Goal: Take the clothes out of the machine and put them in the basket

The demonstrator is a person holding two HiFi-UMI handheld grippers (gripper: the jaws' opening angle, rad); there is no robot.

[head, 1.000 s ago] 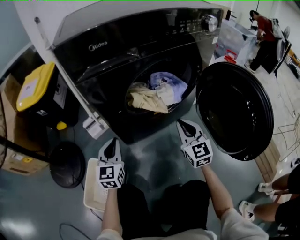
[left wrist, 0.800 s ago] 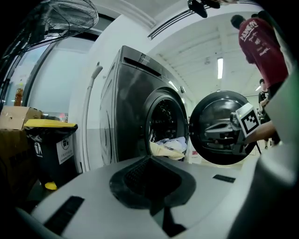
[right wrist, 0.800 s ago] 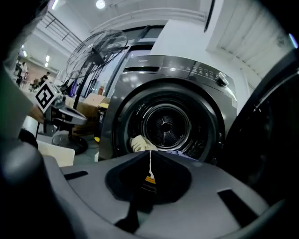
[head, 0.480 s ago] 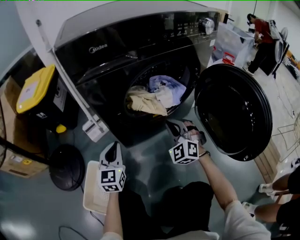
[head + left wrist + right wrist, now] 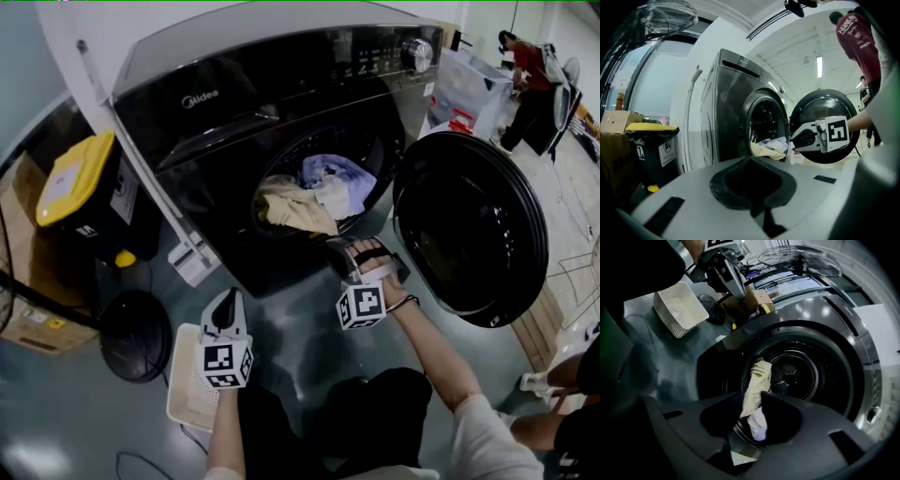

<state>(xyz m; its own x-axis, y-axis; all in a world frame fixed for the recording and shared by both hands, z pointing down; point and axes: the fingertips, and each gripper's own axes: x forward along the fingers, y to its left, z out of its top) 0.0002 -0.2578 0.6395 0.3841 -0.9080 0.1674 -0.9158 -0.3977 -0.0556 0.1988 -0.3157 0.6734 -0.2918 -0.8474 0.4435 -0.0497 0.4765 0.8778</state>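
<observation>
nothing has left the machine (image 5: 234, 103) yet, by the look of it. its door (image 5: 469, 230) stands swung open on the right, and the clothes (image 5: 305, 197) lie heaped in the drum at the front rim of the opening. the white basket (image 5: 183, 384) sits on the floor in front of the machine's left corner, well apart from the drum. the right gripper view shows nothing in it. so every piece has yet to be pulled out and carried over.

the heap runs across the mouth of the drum. a cream garment (image 5: 286, 206) lies lengthwise along the lower rim, its long axis going from the left side toward the door side, with one fold spilling over the lip toward the floor. a pale blue and white piece (image 5: 333, 178) is bunched behind it, deeper in and nearer the door.

the right gripper (image 5: 339, 255) points at the drum, just short of the cream garment. its fingers have just been opening to a narrow gap with nothing between them. the left gripper (image 5: 224, 300) hangs over the basket's near edge, fingers together and holding nothing.
</observation>
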